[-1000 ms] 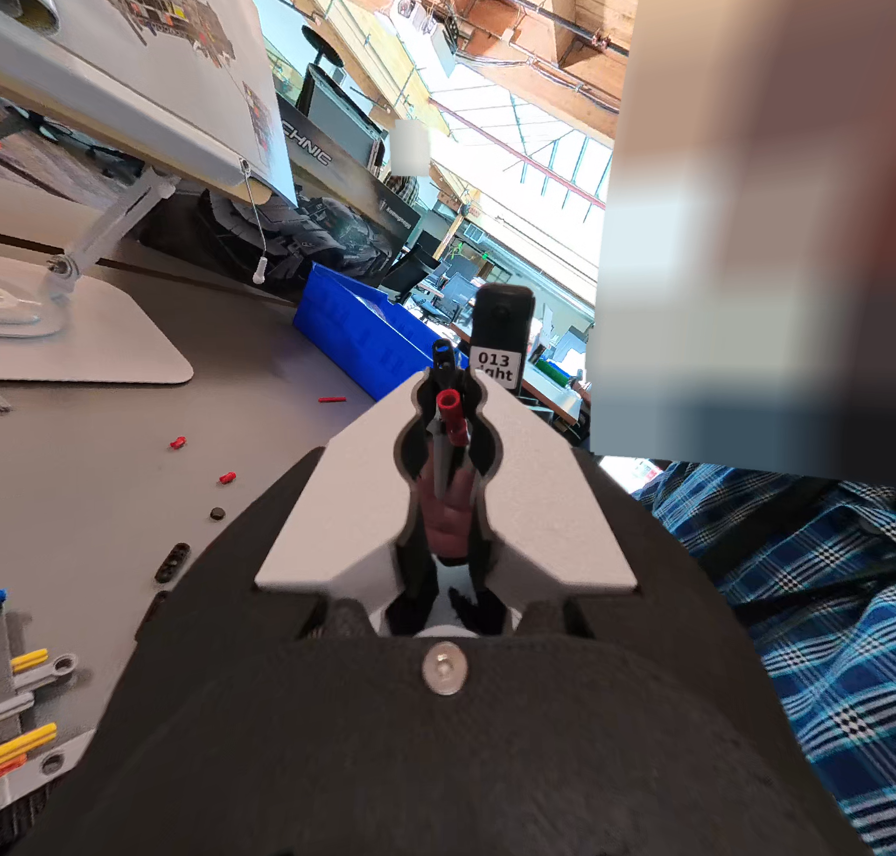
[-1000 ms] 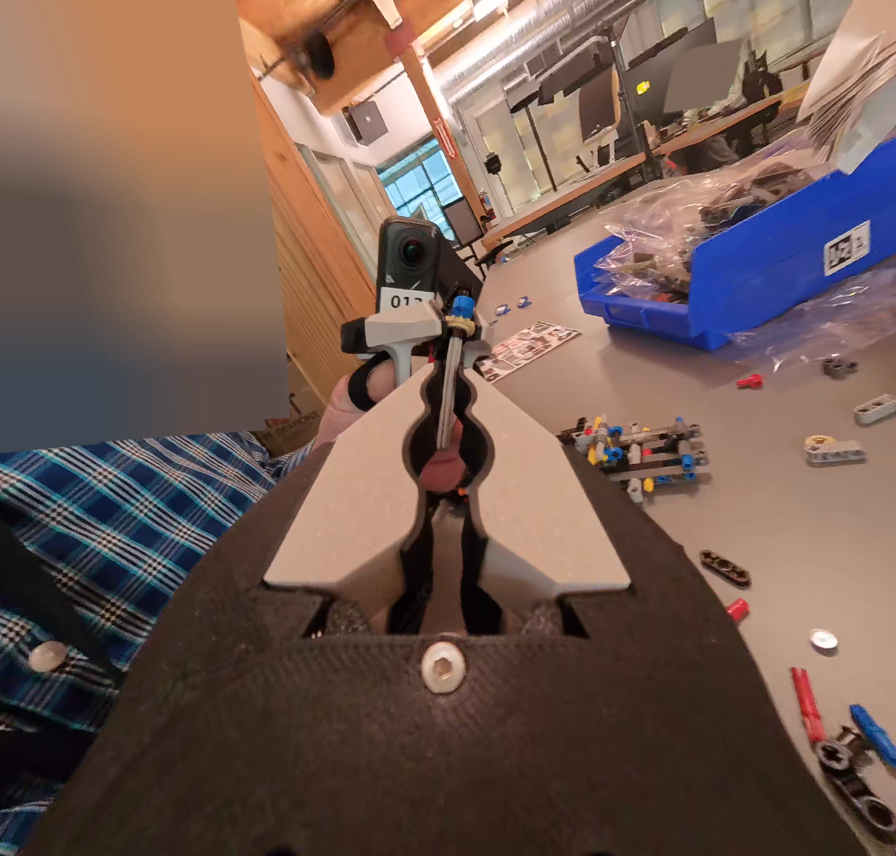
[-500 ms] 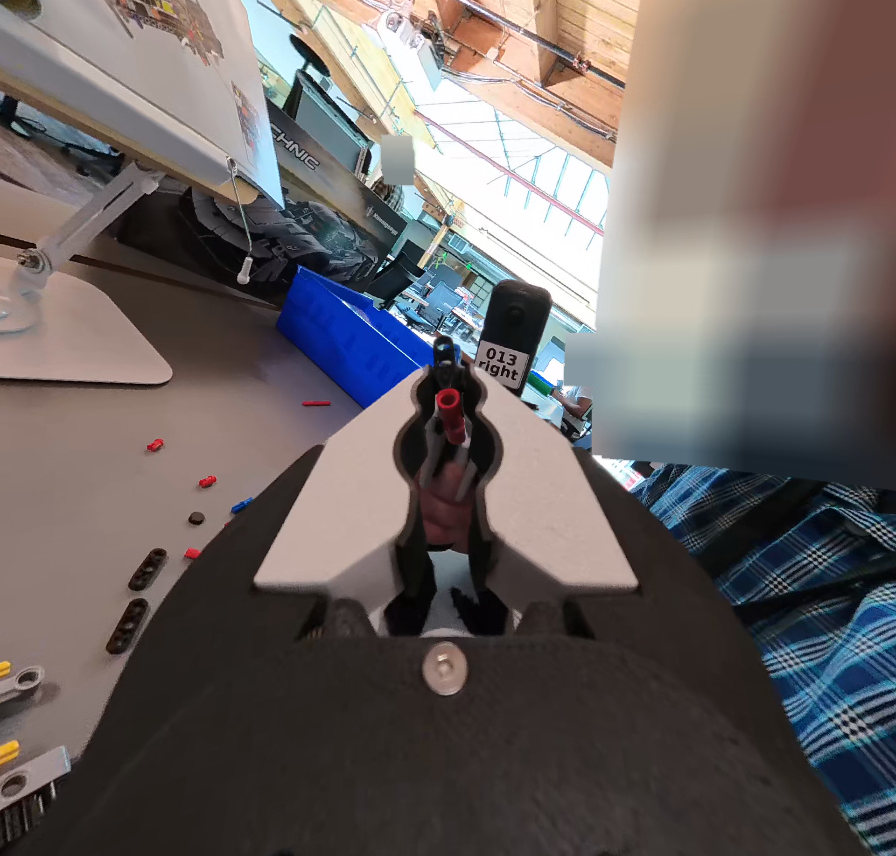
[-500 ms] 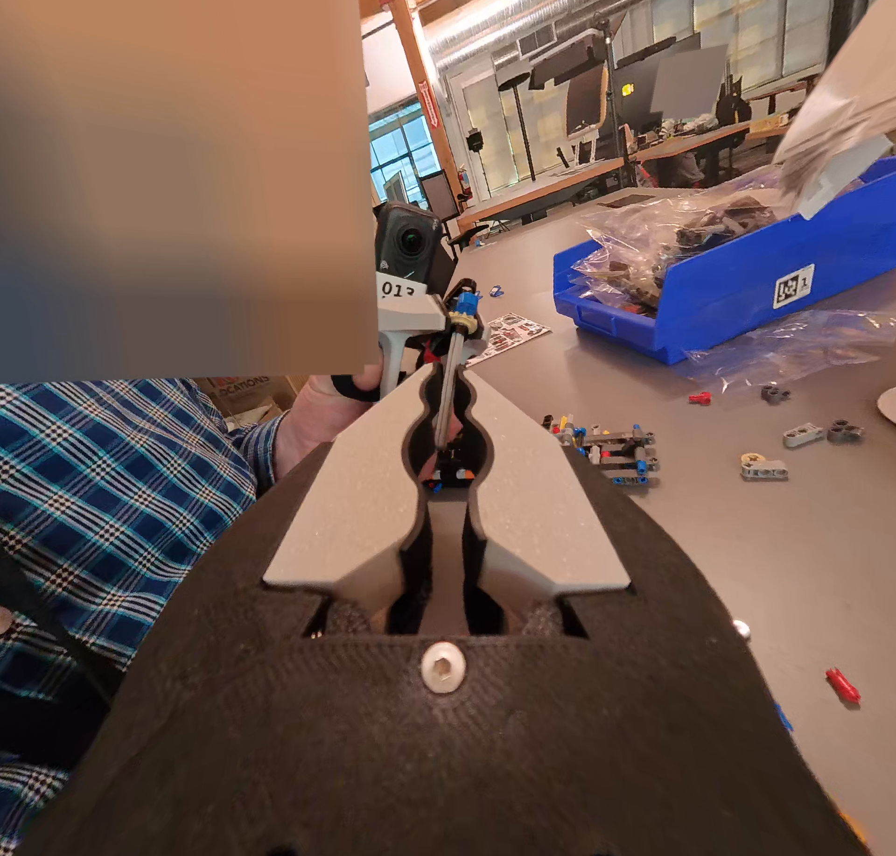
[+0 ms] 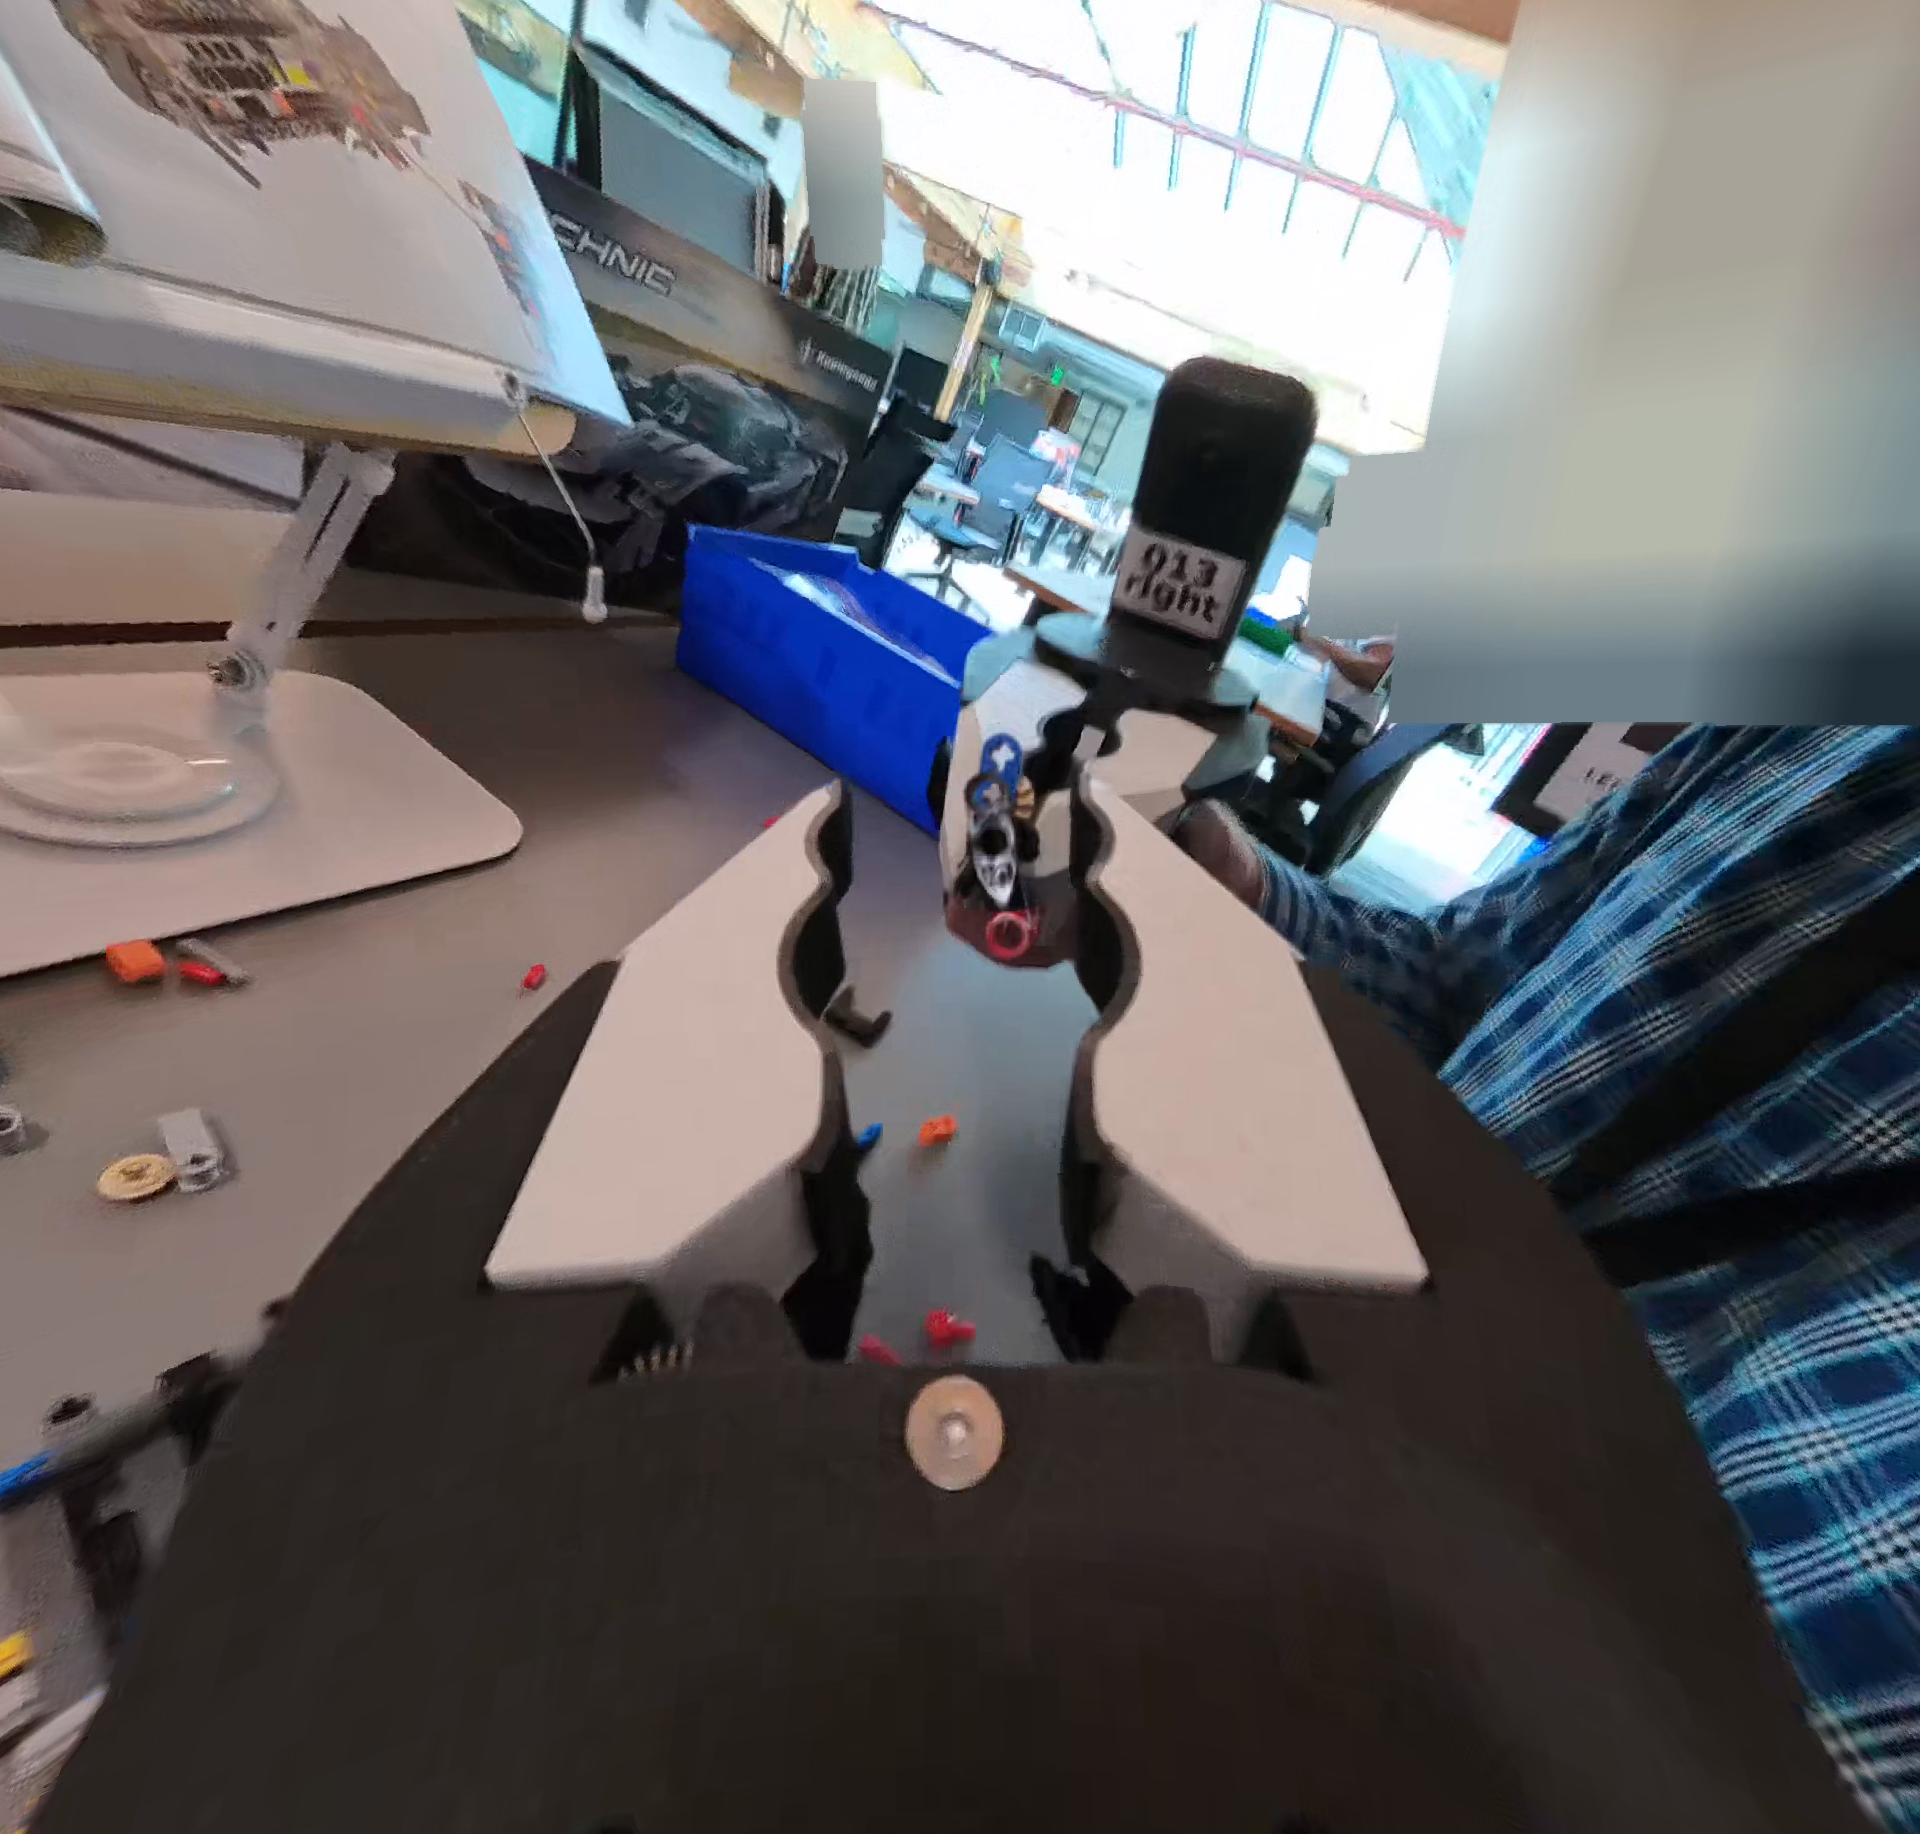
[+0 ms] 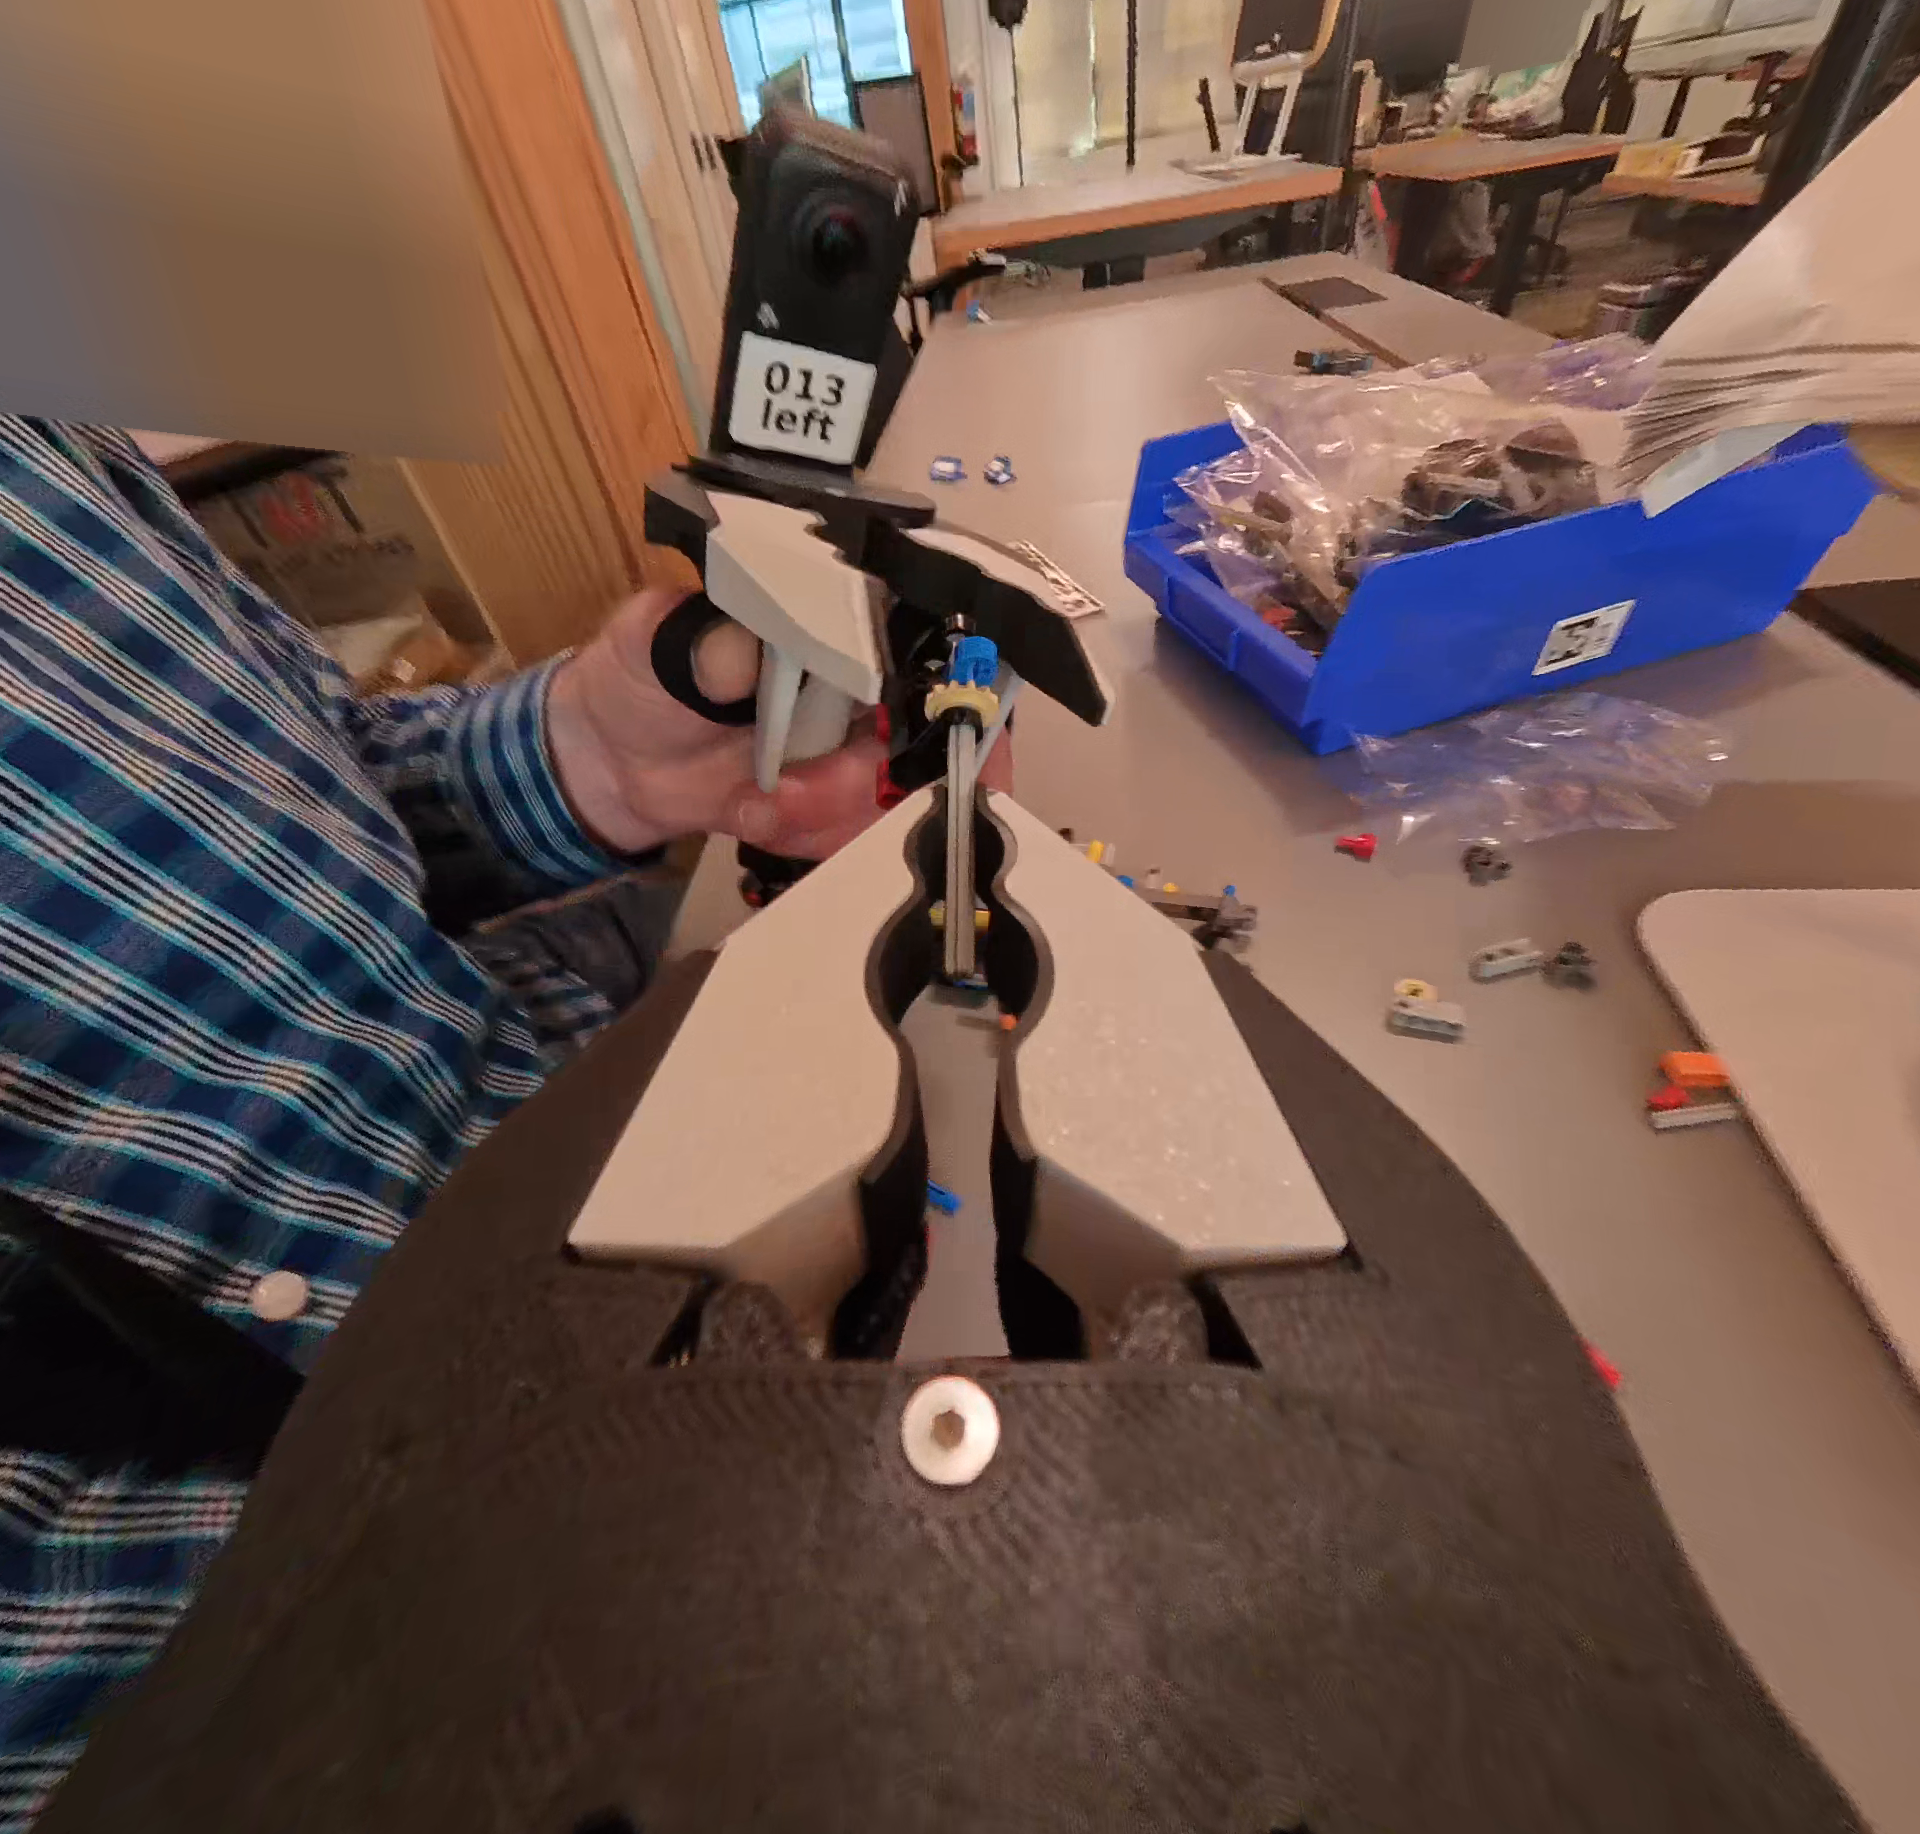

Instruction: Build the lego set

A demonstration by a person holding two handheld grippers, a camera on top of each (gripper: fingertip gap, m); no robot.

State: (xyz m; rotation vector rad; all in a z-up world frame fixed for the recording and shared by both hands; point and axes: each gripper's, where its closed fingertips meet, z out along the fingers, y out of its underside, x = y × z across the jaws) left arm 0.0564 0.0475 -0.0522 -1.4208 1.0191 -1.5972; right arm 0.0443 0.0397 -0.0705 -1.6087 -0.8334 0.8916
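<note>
At centre frame of the right wrist view, the right gripper [image 6: 961, 828] is clamped on a thin grey Lego assembly [image 6: 963, 880] that stands upright between its fingers, topped by a blue piece and a tan gear. Behind it, upper left of centre, the left gripper [image 6: 894, 631] sits in a person's hand [image 6: 665, 745]. From the left wrist view, the left gripper [image 5: 961, 818] has its fingers spread wide with nothing between them. Loose pieces lie scattered on the grey table [image 6: 1455, 1109], and a blue bin [image 6: 1455, 621] holding bagged parts sits at upper right.
</note>
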